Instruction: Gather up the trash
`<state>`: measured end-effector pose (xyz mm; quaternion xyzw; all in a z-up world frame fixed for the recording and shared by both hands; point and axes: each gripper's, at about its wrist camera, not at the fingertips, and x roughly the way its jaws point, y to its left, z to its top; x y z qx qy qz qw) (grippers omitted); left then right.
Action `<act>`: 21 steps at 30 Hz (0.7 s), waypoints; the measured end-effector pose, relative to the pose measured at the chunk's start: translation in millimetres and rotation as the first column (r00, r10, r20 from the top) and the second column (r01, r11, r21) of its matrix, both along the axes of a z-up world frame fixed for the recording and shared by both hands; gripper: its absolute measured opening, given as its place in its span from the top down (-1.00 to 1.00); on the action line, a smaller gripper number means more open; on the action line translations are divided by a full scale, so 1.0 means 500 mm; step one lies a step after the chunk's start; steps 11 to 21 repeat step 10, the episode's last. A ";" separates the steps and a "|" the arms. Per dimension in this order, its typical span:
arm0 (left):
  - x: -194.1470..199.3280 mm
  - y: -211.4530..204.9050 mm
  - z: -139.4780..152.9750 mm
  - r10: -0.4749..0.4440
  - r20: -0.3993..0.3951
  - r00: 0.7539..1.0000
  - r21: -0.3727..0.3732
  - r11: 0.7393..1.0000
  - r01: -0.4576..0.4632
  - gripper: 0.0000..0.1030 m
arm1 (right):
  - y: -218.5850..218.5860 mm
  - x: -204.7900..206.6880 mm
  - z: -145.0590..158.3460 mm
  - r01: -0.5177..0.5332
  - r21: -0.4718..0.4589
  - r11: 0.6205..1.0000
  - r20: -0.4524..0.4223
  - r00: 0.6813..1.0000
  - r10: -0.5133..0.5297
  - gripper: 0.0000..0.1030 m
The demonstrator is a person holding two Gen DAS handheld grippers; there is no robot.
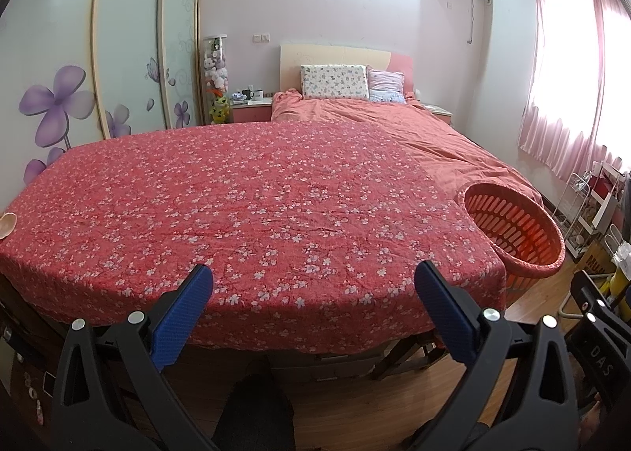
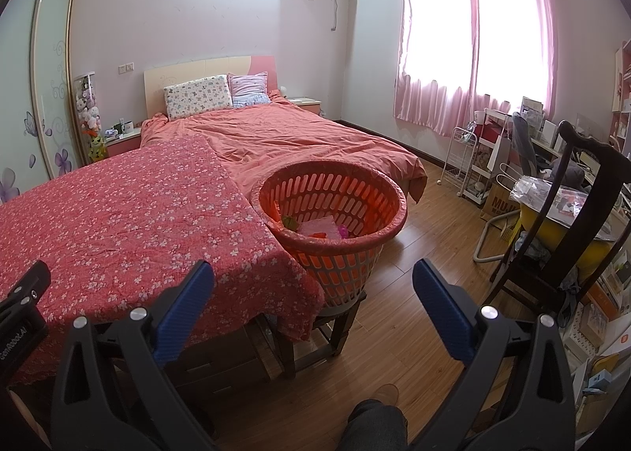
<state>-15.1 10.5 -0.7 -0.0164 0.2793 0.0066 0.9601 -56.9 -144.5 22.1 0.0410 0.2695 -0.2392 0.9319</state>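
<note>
Both tongs are held wide apart and hold nothing: the left gripper (image 1: 311, 305) hangs low in its view over the near edge of the table, and the right gripper (image 2: 313, 303) hangs at the bottom of its view, over the floor beside the table corner. The flowered cloth (image 1: 244, 210) over the table looks bare of litter across its whole spread; only a small pale dish-like thing (image 1: 8, 223) sits at the far left edge, too cut off to name. The orange basket (image 2: 335, 190), at the centre of the right view, stands on a low stool (image 2: 335, 328) just beside the table's corner, and in its bottom lie a few scraps (image 2: 315, 230): something green, pink paper, a bit of magenta. I'd judge the collecting close to done, with perhaps that left-edge thing remaining, if it counts as trash at all. For writing, "DAS" shows on the black tool at the lower right of the left view, part of "Robot.AI" at the left edge of the right view, and "MUJ" on a cardboard box (image 2: 503, 203) at the right.
</note>
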 end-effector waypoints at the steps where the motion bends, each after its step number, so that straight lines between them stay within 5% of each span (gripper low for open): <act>1: -0.001 -0.001 0.000 0.000 0.001 1.000 0.001 1.000 0.000 -0.96 | 0.001 0.001 0.000 0.000 0.000 1.000 0.000 1.000 0.000 -0.91; 21: -0.001 -0.002 0.001 -0.002 -0.001 1.000 -0.003 1.000 0.002 -0.96 | 0.004 0.002 -0.002 -0.003 0.000 1.000 0.000 1.000 0.003 -0.91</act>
